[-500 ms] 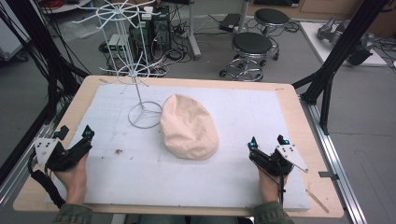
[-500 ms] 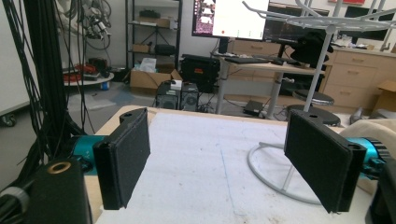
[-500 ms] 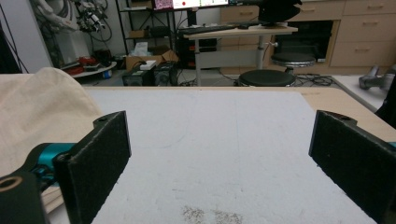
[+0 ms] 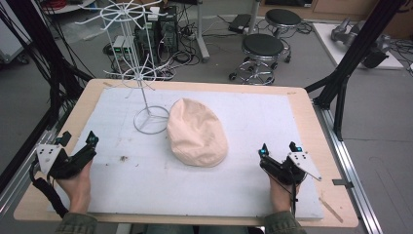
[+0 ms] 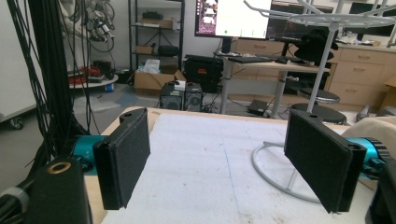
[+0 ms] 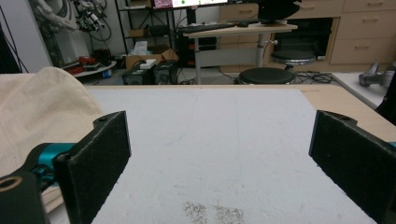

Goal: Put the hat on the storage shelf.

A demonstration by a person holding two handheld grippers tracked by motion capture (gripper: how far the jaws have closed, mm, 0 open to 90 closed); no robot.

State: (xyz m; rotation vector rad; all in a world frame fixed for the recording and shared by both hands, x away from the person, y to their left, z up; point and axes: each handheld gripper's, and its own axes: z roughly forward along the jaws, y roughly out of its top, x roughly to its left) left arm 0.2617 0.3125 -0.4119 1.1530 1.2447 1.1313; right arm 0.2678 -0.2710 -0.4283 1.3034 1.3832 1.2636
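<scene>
Cap: a cream cloth cap (image 4: 197,132) lies flat near the middle of the surface, on the white mat; its edge also shows in the left tool's view (image 5: 373,125) and in the right tool's view (image 6: 42,107).
Rack: a white wire stand (image 4: 141,73) rises from a ring base (image 4: 151,120) just beside the cap, toward the far left corner; base ring (image 5: 275,161).
Mat: white foam sheet (image 4: 272,117) covering most of the wooden surface (image 4: 319,129).
Left tool: (image 4: 77,140) near the left edge, close to the near corner, held in a hand (image 4: 78,187); jaws spread wide, nothing between them (image 5: 224,163).
Right tool: (image 4: 278,149) near the near right corner, held in a hand (image 4: 280,195); jaws spread wide, nothing between them (image 6: 219,154), well apart from the cap.
Specks: dark crumbs (image 6: 212,212) on the mat, just ahead of the right tool.
</scene>
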